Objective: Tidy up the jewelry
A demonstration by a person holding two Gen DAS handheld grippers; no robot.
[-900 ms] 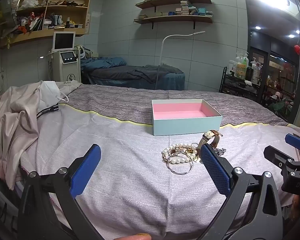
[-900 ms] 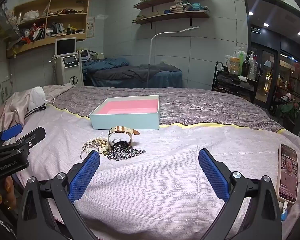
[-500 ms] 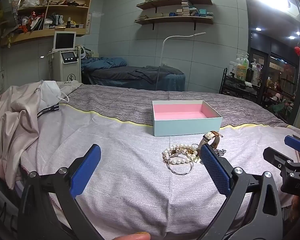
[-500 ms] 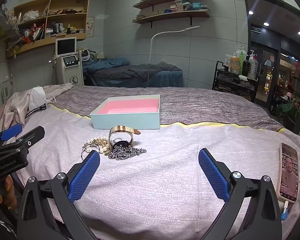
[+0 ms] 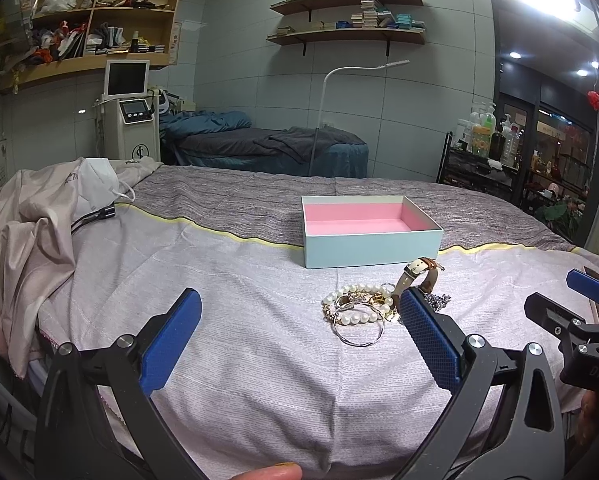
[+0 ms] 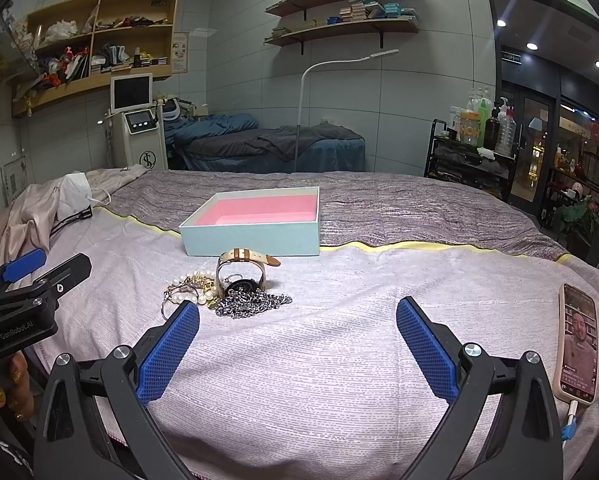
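Nothing has shifted since the earlier frames; both tools hover as before. Left gripper: jaws fully spread, empty; jewelry pile lies on the bed cover just ahead, by its right pad. Right gripper: jaws fully spread, empty; pile ahead, toward its left pad. Watch stands beside chain. Box behind pile.

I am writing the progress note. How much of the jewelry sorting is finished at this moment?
Nothing is done: the box is empty. Nothing is in hand: the left gripper and right gripper are open. All is left: the watch, pearl bracelet and chain lie before the box.
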